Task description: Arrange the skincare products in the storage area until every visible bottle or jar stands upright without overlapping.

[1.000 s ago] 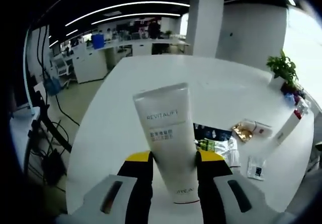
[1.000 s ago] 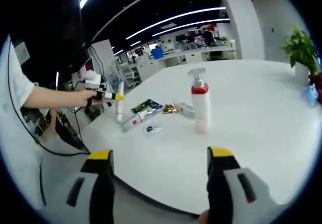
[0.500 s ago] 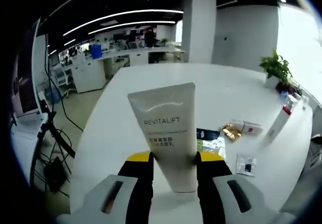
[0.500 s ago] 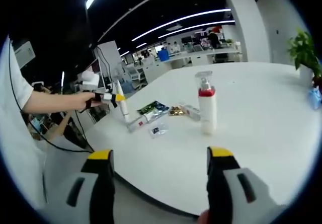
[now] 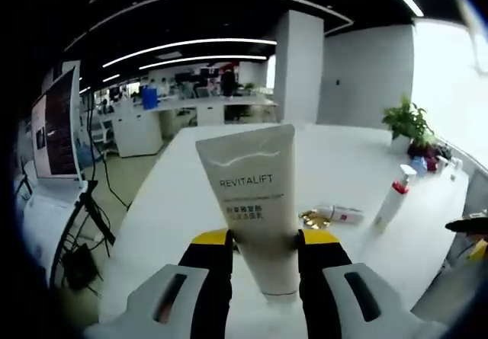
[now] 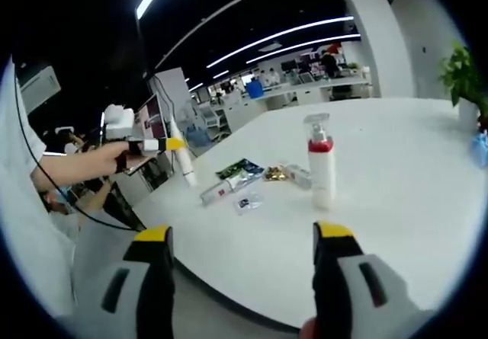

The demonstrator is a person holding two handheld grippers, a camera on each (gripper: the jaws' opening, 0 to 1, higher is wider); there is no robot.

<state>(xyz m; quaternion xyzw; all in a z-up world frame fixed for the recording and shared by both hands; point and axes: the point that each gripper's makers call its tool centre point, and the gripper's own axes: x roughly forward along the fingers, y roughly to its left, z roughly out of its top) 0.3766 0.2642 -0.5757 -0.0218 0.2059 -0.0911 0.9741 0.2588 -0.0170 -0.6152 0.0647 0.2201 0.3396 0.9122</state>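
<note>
Lifted clear of table (image 6: 396, 194), tube (image 5: 255, 202) is hanging pinched in left gripper (image 5: 263, 240) for standing upright; right gripper (image 6: 240, 236) is waiting spread.

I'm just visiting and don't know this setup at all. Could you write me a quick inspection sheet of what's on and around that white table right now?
Surface: white table, mostly bare.
Job's things: white Revitalift tube held off the table; pump bottle with a red collar standing upright.
Clutter: sachets and small packets lying flat beside the bottle.
Grippers: left gripper shut on the tube; right gripper open, holding nothing, at the table's near edge.
Cables: dark cables on the floor by a stand, left of the table.
Surroundings: open office with desks, a white pillar, a potted plant at the table's far end, strip lights overhead.
</note>
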